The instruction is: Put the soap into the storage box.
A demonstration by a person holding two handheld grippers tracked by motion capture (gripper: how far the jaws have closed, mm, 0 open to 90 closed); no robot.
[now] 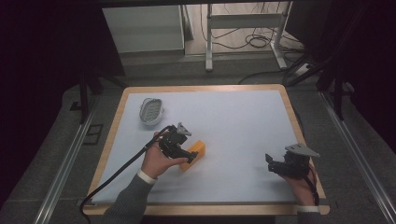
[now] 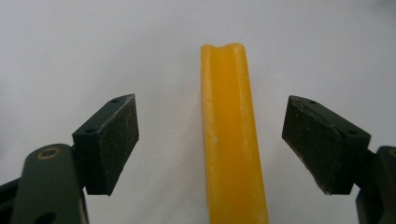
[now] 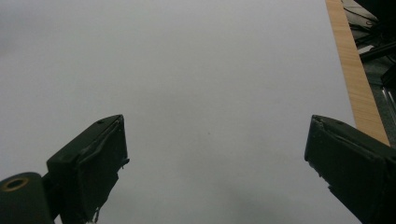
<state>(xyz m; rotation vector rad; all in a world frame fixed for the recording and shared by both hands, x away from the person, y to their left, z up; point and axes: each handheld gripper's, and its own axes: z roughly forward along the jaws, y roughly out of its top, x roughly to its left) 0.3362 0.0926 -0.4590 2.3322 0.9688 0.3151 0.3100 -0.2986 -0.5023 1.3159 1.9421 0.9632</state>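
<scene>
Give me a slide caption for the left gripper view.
Left gripper open, jaws straddling a yellow block that lies on the white table surface, neither jaw touching it.

Even, soft overhead light on the table point(image 1: 243, 121); surroundings dark from 9 to 3 o'clock. Faint shadows, no glare. Gripper views slightly soft, esp. near edges.

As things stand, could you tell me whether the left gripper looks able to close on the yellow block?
Probably yes. The left gripper is open, with the yellow block lying between its jaws, apart from both pads, and nothing else between them on the white table.
</scene>
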